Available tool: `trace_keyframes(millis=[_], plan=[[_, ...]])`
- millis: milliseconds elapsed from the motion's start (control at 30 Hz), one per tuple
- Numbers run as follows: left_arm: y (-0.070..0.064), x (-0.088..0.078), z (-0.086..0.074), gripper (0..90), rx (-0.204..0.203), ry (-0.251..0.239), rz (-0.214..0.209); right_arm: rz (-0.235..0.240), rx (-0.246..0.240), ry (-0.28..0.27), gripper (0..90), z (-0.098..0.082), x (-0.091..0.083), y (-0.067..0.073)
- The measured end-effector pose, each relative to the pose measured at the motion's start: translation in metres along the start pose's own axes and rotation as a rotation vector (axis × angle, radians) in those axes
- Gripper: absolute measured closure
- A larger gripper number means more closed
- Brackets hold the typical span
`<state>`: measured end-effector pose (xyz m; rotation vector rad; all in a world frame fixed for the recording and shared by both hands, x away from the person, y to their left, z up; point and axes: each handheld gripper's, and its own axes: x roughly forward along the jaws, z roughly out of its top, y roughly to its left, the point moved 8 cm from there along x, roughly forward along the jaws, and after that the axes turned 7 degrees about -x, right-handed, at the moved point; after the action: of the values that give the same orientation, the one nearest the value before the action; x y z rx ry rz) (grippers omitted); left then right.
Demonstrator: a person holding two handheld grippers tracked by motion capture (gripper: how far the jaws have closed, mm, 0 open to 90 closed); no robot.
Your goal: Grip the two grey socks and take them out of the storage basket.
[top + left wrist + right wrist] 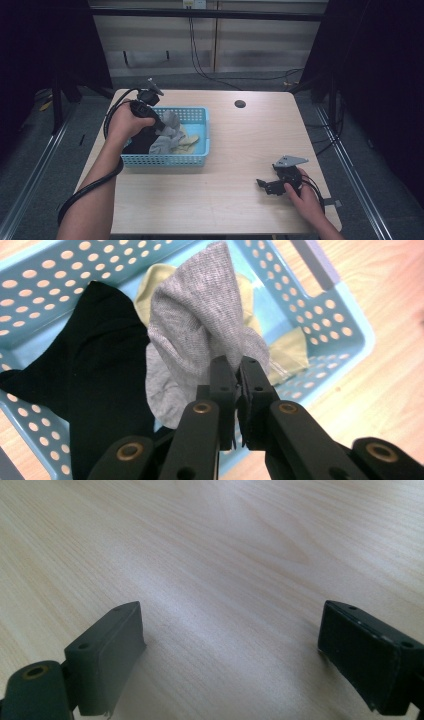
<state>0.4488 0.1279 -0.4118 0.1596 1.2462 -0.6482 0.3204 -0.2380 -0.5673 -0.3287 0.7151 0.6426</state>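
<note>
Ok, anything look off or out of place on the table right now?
Nothing stands out. The left claw is shut on a grey sock over the blue basket, with black and yellow cloth inside. The right claw is open above bare table.

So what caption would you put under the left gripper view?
Left gripper pinching a grey sock above a blue basket holding black and yellow garments.

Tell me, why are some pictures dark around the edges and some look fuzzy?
In the high view, the room around the lit table falls into deep darkness at both sides. In the left gripper view, the grey sock is sharp, and the near jaws are slightly soft. In the right gripper view, the black jaws look blurry, and a pale sheen of light lies on the wood.
</note>
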Motion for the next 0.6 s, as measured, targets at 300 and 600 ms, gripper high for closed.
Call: trace_keyframes(millis=[300,600], plan=[[-0.012,-0.007,-0.008,86.4,0.034,0.019,-0.038,0.002,0.004,0.003,10.6,0.000,0.000,0.000],[-0.045,-0.015,-0.023,86.3,0.154,0.082,-0.075,0.003,0.008,0.005,10.5,0.000,0.000,0.001]])
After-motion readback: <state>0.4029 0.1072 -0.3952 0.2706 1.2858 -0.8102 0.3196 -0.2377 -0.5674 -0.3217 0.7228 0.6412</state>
